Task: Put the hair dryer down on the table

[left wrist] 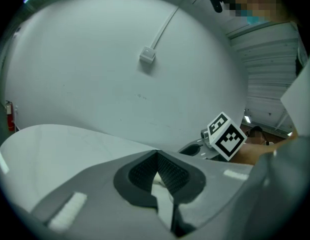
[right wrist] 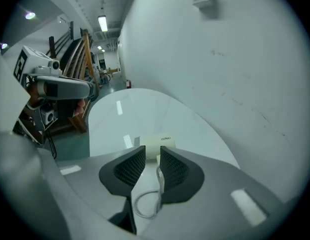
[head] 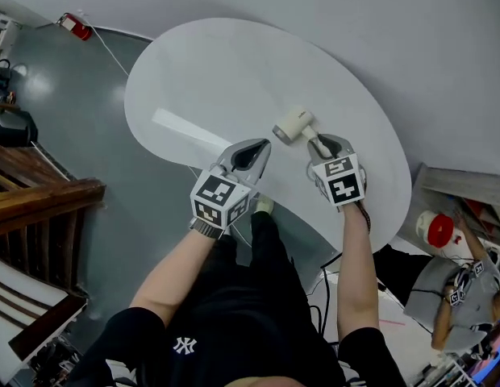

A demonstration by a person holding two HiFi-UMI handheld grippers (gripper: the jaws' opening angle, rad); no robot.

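item: cream, barrel-bodied plastic hair dryer [head: 293,125] with a short handle. it lies on the white oval table [head: 202,71], in the right-hand half of the top as the head view shows it. its handle points back toward the person. in the right gripper view the same dryer [right wrist: 156,145] sits just beyond the jaw tips, with small print on its upper face too fine to read.

item: thin white cord [right wrist: 147,204]. it runs back from the dryer through the gap of the right jaws, close along one pad, and curls into a loop near the jaw roots.

item: right gripper [head: 317,142] [right wrist: 152,149], grey, with a black-and-white marker cube, angled down at the dryer. its jaws stand narrowly apart. only the cord is in the gap, and the pads do not press on the dryer.

item: left gripper [head: 264,143] [left wrist: 157,152], same make, beside the right one and over the near table edge. its jaw tips are together. a small pale patch shows lower between the pads, and i cannot tell what it is.

surroundings: pale grey wall with a white cable duct and box [left wrist: 147,55]; red fire extinguisher [head: 75,27] on the floor beyond the table; brown wooden furniture [head: 40,196] at the left.
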